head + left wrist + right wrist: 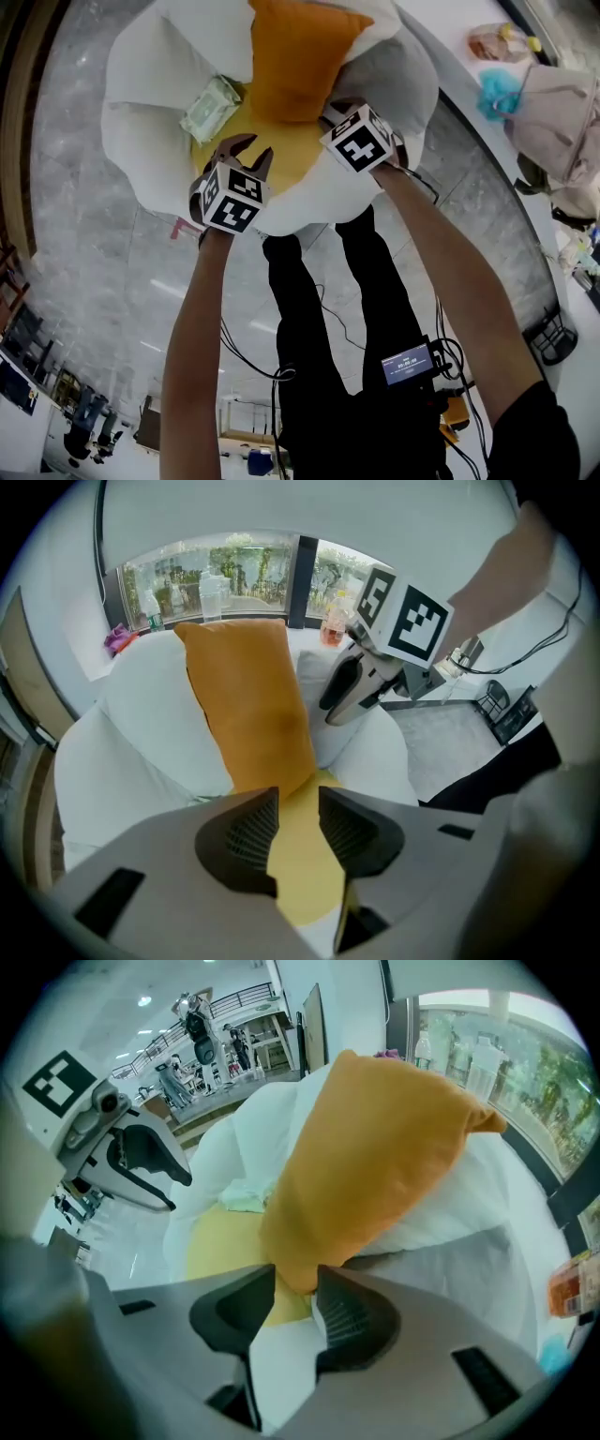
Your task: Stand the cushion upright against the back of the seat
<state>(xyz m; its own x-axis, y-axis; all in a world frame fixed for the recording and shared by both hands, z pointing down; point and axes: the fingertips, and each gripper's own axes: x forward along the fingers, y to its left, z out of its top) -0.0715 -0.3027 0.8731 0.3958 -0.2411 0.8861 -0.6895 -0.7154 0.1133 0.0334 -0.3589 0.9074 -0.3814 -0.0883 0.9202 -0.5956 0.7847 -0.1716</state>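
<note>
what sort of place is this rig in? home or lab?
Probably a lab or open-plan office hall, not a home: glossy stone floor, a long window wall, and desks with equipment behind the white armchair.

The cushion (300,56) is a plain deep orange. The seat (141,103) around it is white, its bottom pad (298,145) a soft yellow, with a pale green packet (211,108) on it. My left gripper (246,150) and right gripper (295,1283) wear black-and-white square markers, and their jaws are dark grey with ribbed pads. The floor (84,187) is grey, marbled and glossy. My trousers (309,309) are black.
</note>
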